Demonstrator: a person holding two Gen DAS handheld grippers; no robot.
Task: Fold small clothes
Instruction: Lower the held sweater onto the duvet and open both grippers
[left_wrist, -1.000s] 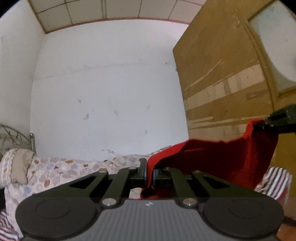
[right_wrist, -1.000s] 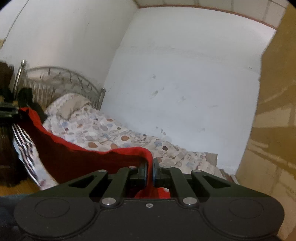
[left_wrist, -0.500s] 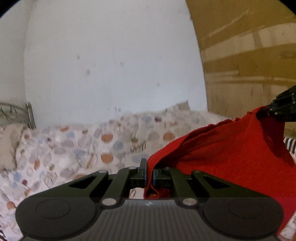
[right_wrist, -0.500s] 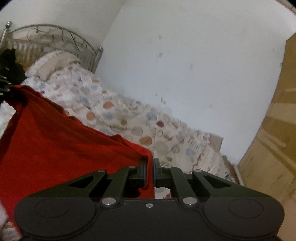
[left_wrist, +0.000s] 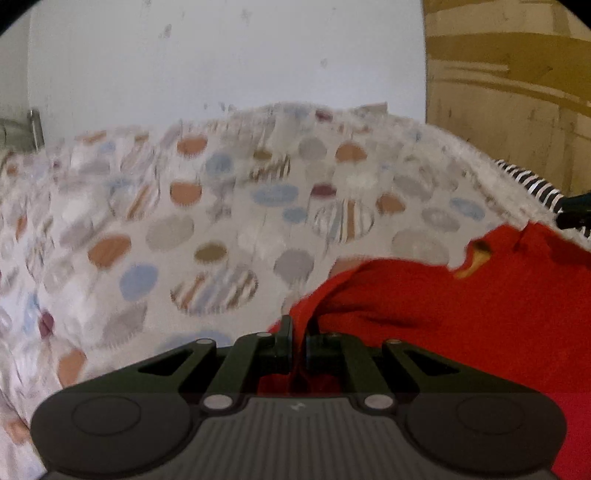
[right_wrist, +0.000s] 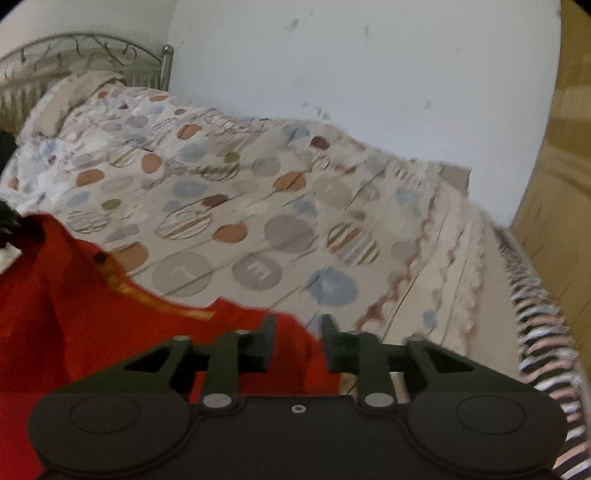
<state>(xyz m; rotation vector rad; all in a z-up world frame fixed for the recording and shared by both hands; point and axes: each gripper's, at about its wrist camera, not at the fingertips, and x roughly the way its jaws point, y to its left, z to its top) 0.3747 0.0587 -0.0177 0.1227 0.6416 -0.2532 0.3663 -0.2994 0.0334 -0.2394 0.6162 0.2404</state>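
Pinching the red garment (left_wrist: 461, 306) in our left gripper (left_wrist: 298, 345), we are spreading our right gripper (right_wrist: 297, 341) fingers over the bed (right_wrist: 258, 206), cloth lying loose between them.

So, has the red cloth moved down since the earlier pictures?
Yes. The red cloth hung high against the white wall before; now it has come down to the dotted bedspread.

The red garment (left_wrist: 461, 314) ran off the right edge of the left view and the left edge of the right view. The bedspread (right_wrist: 258, 206) pattern was smeared by blur. A striped cloth (right_wrist: 546, 350) was cut off.
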